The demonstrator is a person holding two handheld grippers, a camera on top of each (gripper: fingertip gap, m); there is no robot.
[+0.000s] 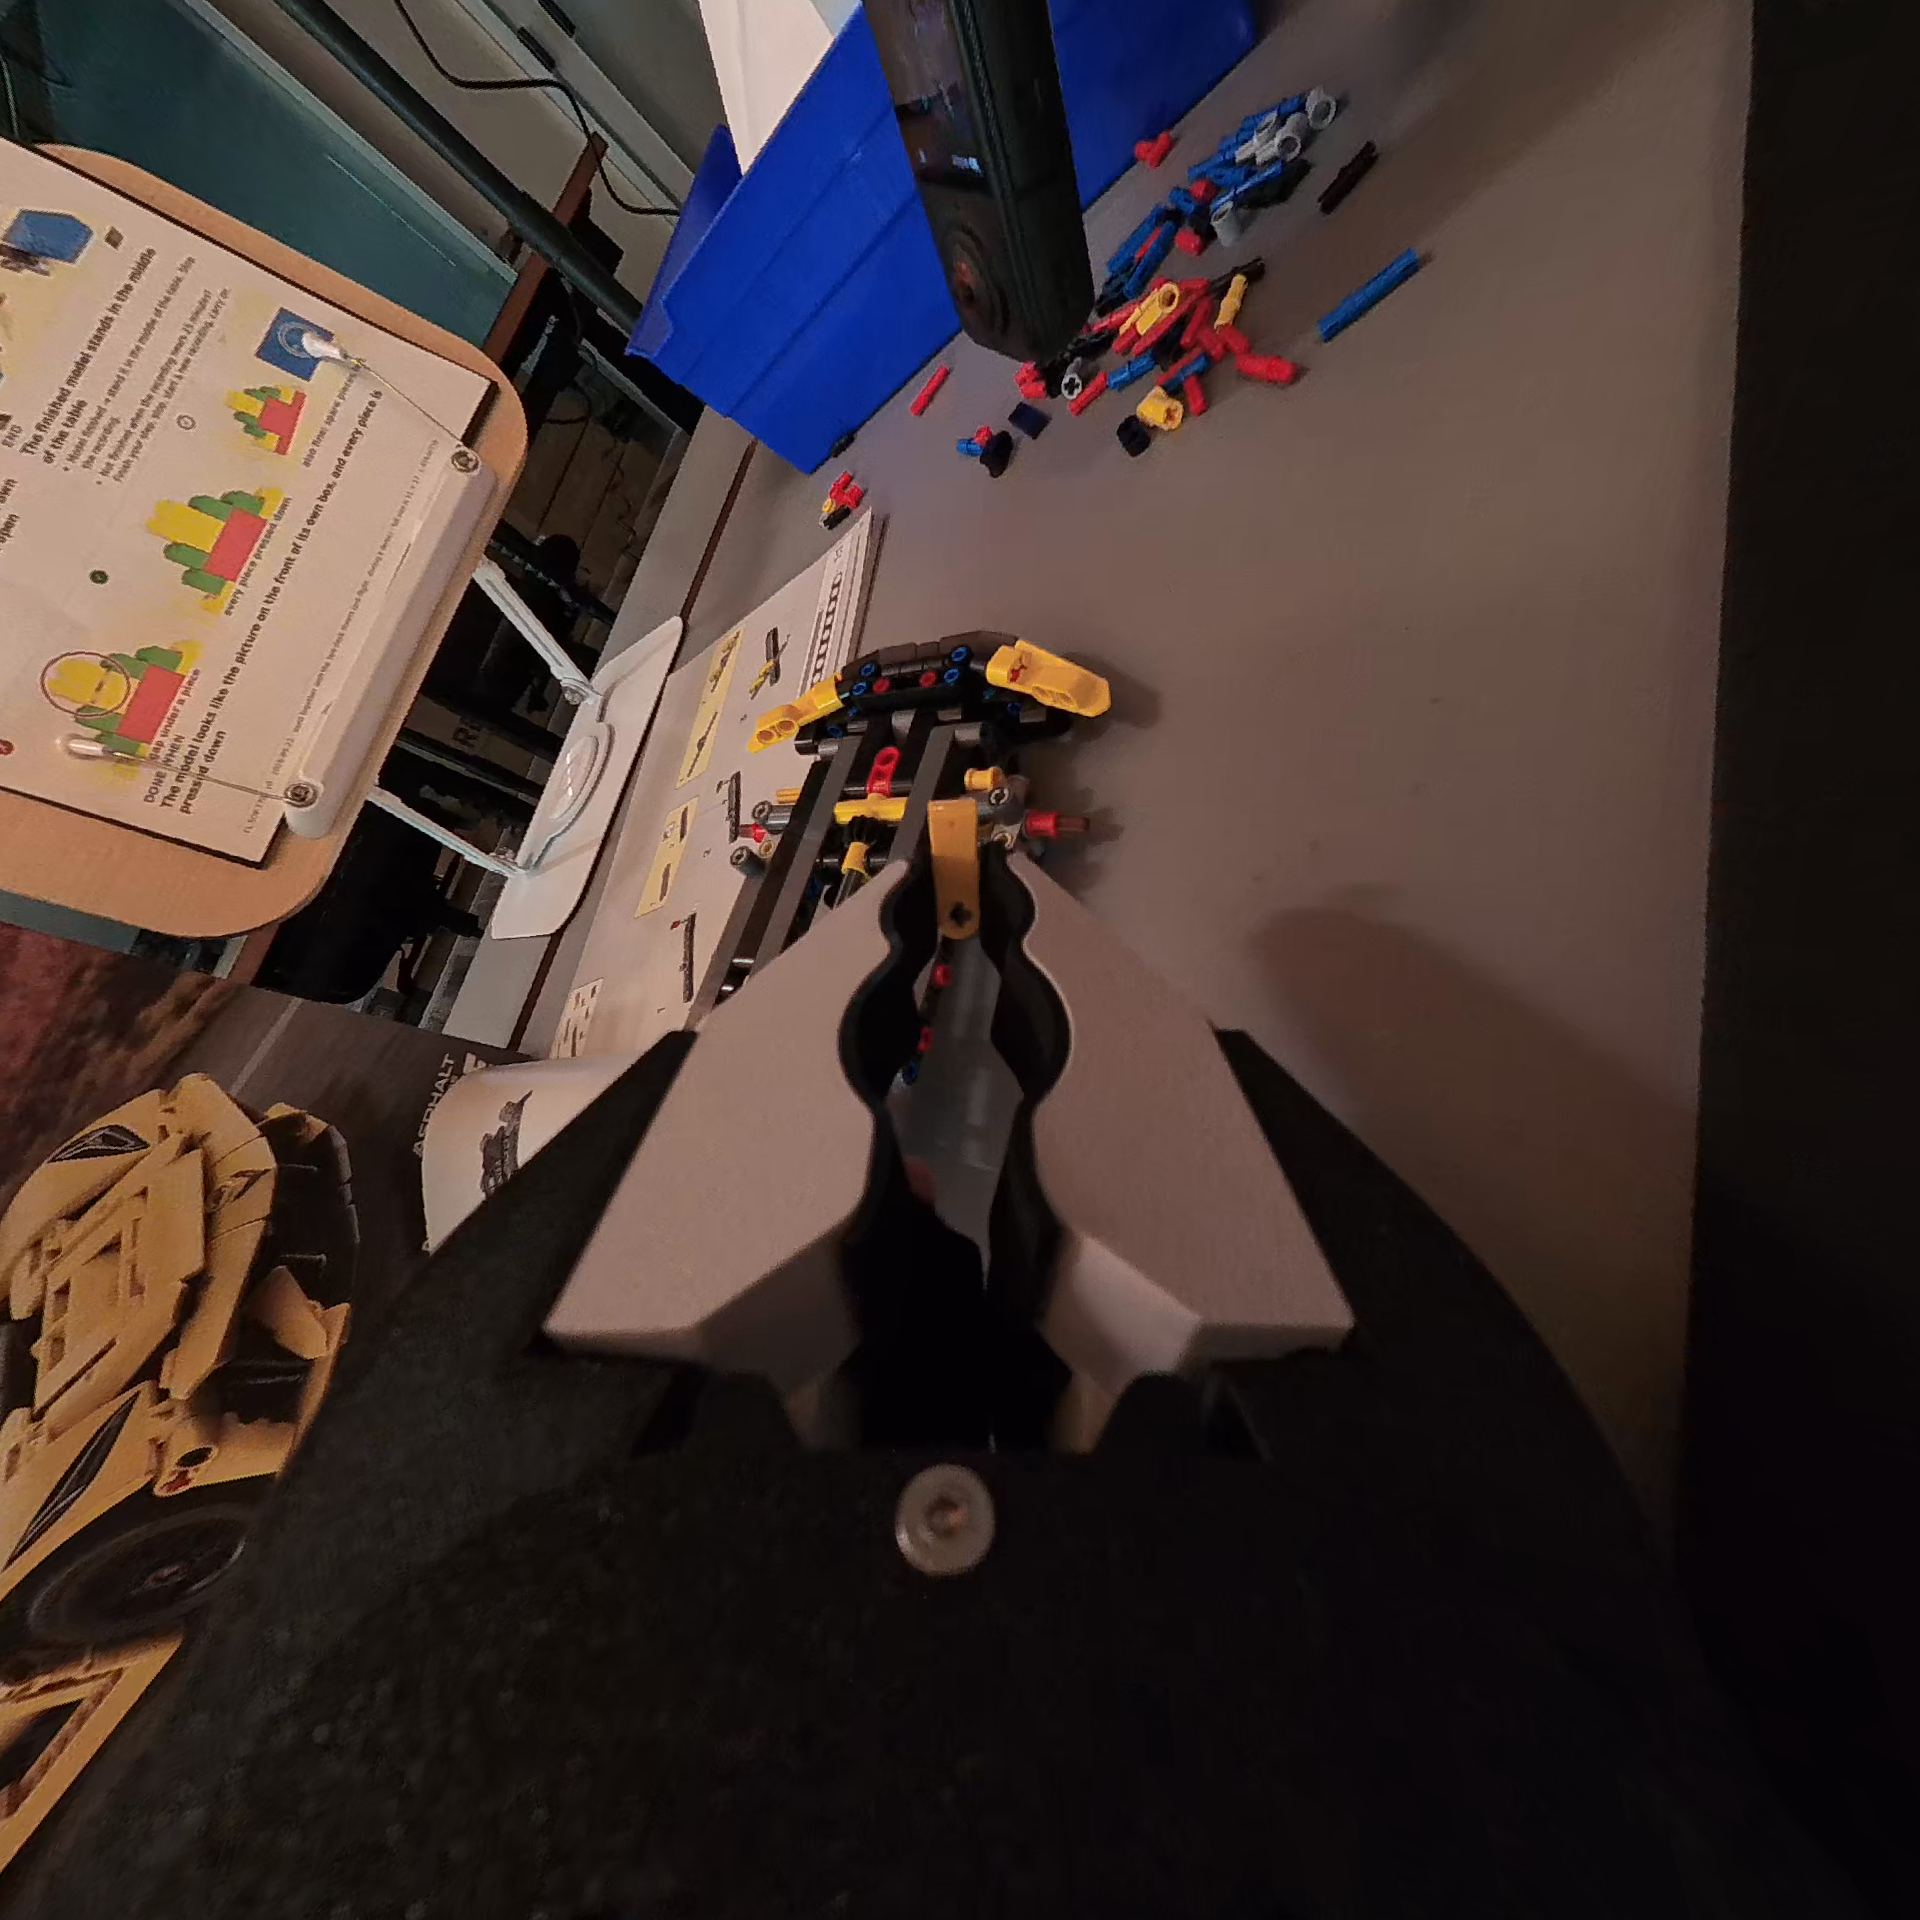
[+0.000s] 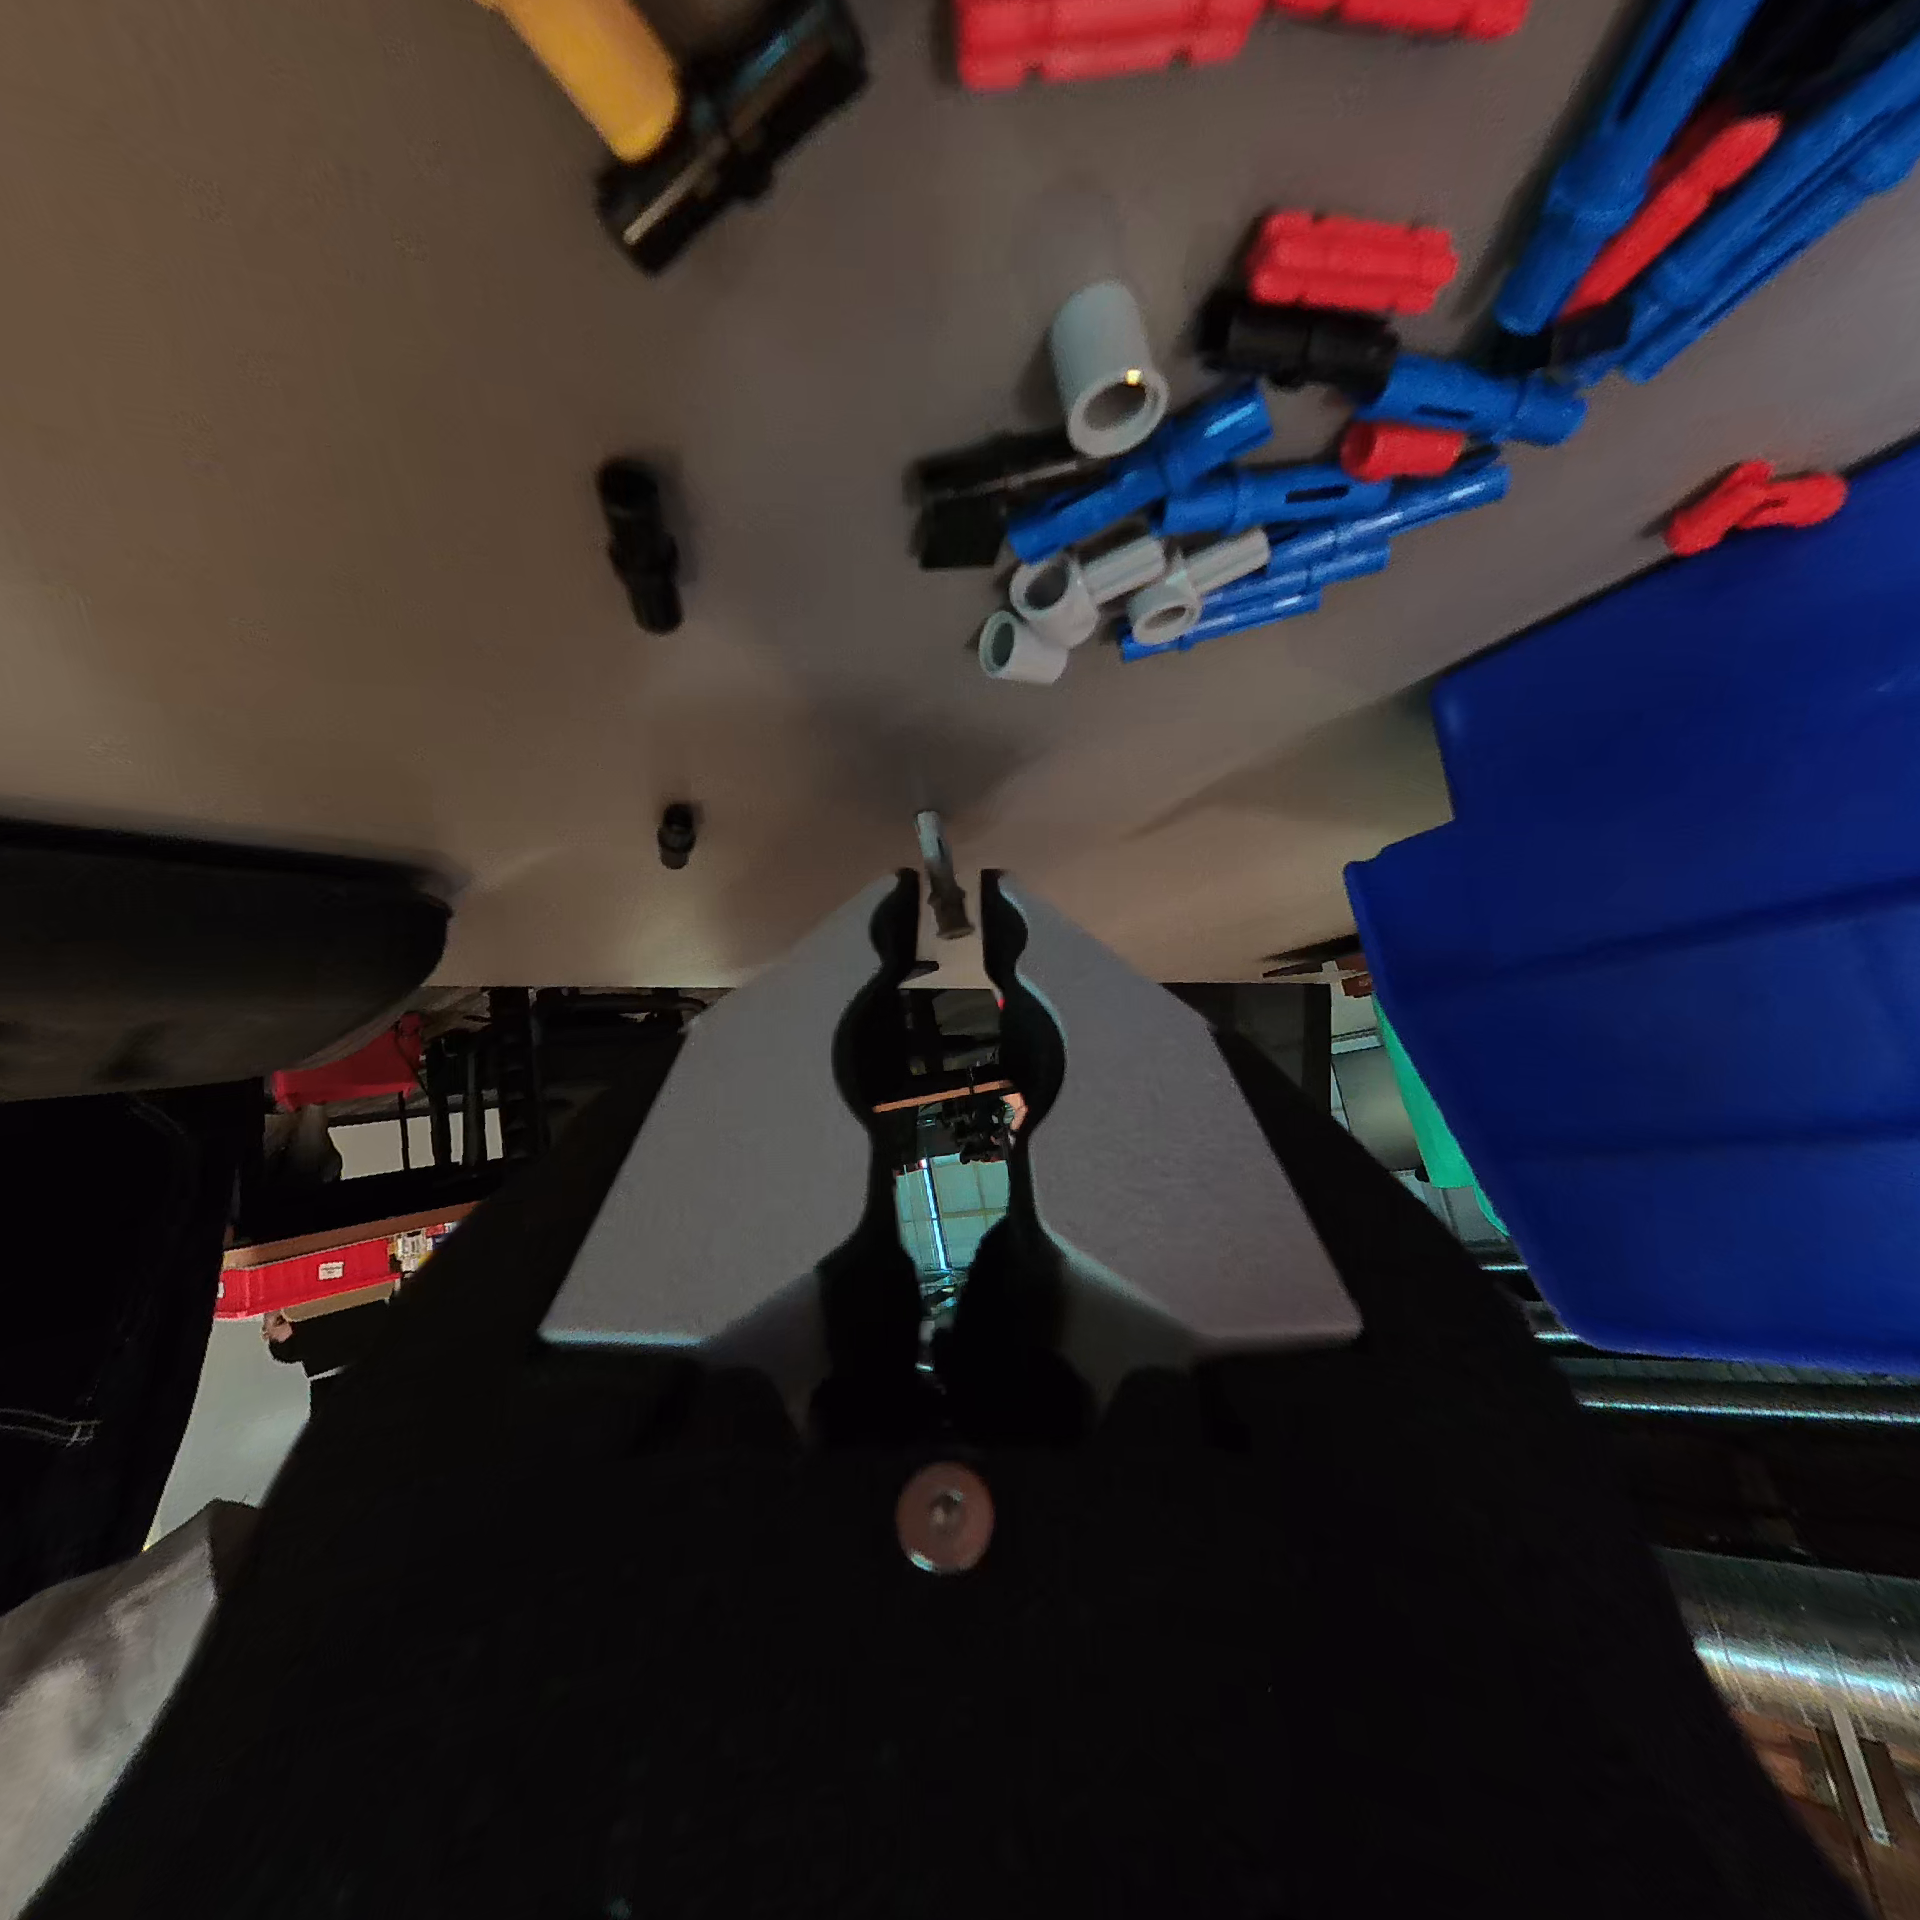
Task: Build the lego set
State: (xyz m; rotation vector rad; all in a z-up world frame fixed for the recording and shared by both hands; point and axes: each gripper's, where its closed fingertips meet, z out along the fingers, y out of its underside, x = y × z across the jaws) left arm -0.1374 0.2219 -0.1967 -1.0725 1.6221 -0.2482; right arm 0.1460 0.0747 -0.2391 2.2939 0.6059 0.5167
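In the left wrist view my left gripper (image 1: 954,906) is shut on the part-built Lego car frame (image 1: 914,717). The frame is black with yellow pieces and lies on the grey table (image 1: 1403,727), reaching away from the fingers. A loose pile of red, blue, yellow and grey parts (image 1: 1184,332) lies farther off. In the right wrist view my right gripper (image 2: 943,891) is closed on a small grey pin (image 2: 938,883) just over the table (image 2: 312,520). Blue pins and grey sleeves (image 2: 1174,561) lie beyond it to the right. Single black pins (image 2: 642,545) lie to the left.
A blue bin (image 1: 821,270) stands behind the pile and shows close at the right of the right wrist view (image 2: 1662,987). A dark long device with a lens (image 1: 987,177) hangs over the pile. Instruction sheets (image 1: 727,748), the set's box (image 1: 177,1299) and a picture board (image 1: 208,499) are to the left. Some 30 cm of space lies between my two pairs of fingers.
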